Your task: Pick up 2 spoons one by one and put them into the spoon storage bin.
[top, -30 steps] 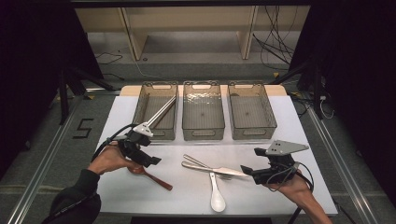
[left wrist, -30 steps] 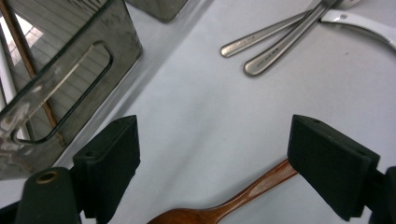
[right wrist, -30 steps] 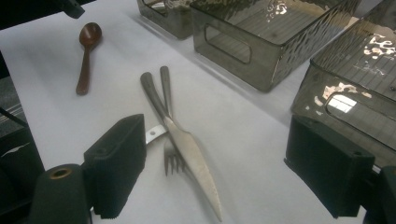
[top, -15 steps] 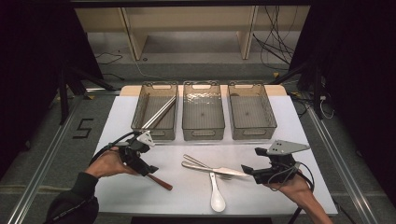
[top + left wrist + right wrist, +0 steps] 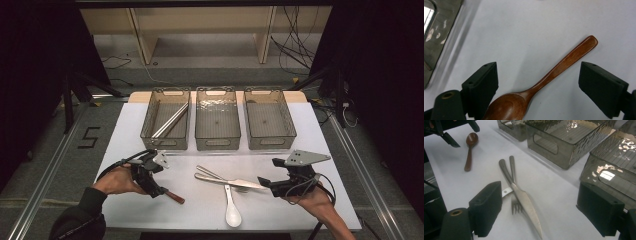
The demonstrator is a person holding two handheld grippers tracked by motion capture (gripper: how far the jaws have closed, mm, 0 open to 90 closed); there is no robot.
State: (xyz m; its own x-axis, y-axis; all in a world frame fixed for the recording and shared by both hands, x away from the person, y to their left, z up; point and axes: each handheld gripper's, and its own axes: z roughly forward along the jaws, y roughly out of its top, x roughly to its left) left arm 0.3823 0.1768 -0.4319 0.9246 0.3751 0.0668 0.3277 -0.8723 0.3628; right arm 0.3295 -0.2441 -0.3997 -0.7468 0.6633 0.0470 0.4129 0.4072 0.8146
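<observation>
Wooden spoon [image 5: 541, 86] framed between the wide-spread jaws of the left tool [image 5: 150, 176].

The spoon is seen flat on the white surface [image 5: 210, 205], its bowl nearest the tool. The right tool [image 5: 270, 183], jaws also held wide, is aimed at a knife [image 5: 525, 202] crossed over a fork [image 5: 513, 195].

A white table [image 5: 125, 135] stands on grey floor [image 5: 60, 150], wooden shelving [image 5: 200, 30] and dark curtains [image 5: 30, 60] behind.
</observation>
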